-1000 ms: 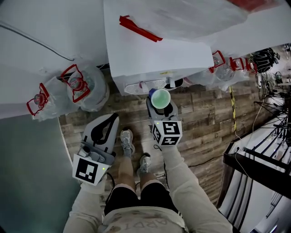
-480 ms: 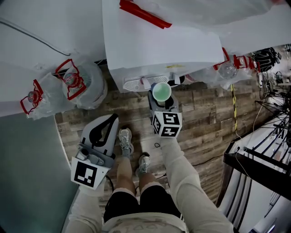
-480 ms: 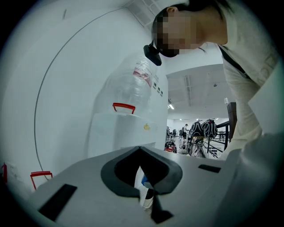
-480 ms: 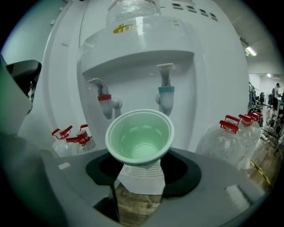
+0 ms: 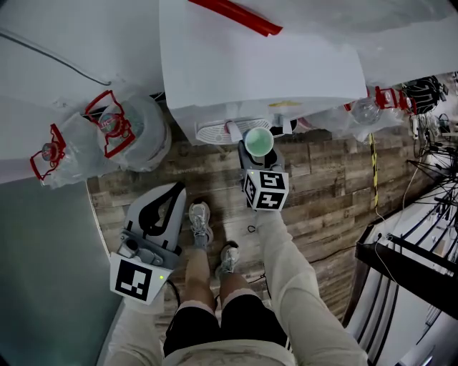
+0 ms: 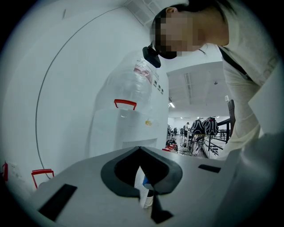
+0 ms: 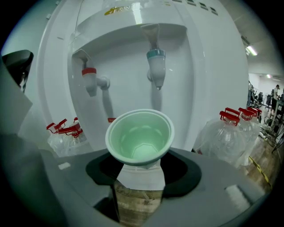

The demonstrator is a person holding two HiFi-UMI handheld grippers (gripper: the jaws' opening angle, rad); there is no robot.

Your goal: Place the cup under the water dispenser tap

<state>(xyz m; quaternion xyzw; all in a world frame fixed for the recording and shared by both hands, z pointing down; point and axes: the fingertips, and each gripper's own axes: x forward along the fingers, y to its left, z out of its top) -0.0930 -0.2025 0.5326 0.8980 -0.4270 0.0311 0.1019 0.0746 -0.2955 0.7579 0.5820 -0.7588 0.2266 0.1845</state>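
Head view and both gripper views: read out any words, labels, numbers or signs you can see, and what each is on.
No text can be read here.
Yellow sticker on the water dispenser: blurred.
Pink label on the bottle atop it: blurred.
Round label on the floor bottle: too small.
Marker cubes: black-and-white squares, no letters.

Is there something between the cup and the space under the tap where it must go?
Nothing visible. The cup in the right tool faces the dispenser's open recess, with the blue tap above and beyond its rim and the red tap to the left.
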